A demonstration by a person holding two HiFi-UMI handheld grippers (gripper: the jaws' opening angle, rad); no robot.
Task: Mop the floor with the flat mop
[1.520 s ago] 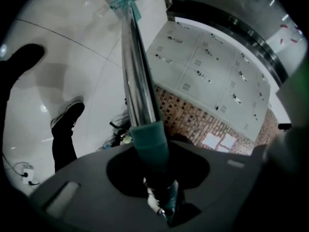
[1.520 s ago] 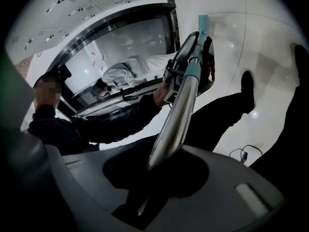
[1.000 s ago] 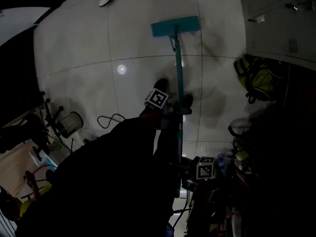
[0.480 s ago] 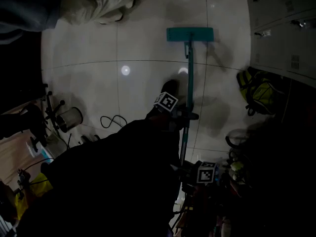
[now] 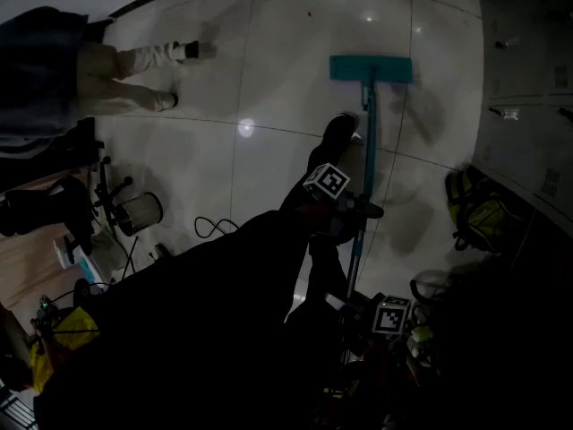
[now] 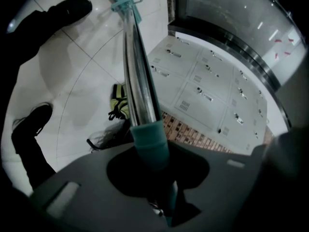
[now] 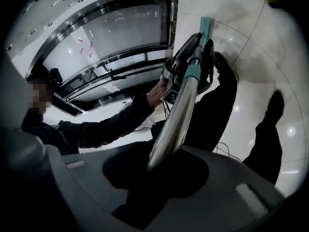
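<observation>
Though apart, left gripper (image 5: 356, 211) and right gripper (image 7: 155, 164) on mop handle (image 5: 366, 141).

The flat mop (image 5: 371, 68) has been pushed a little farther out, its head now lying further beyond the tile seam (image 5: 269, 131). The dark shoe (image 5: 337, 133) beside it has stepped forward up to that seam. The bystander (image 5: 125, 65) in pale trousers has walked from the top edge to the upper left, with more of the body now showing.

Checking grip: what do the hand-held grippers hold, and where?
Both hold the flat mop by its handle: left hand-held gripper at the teal sleeve, right hand-held gripper on bare metal nearer the top.
</observation>
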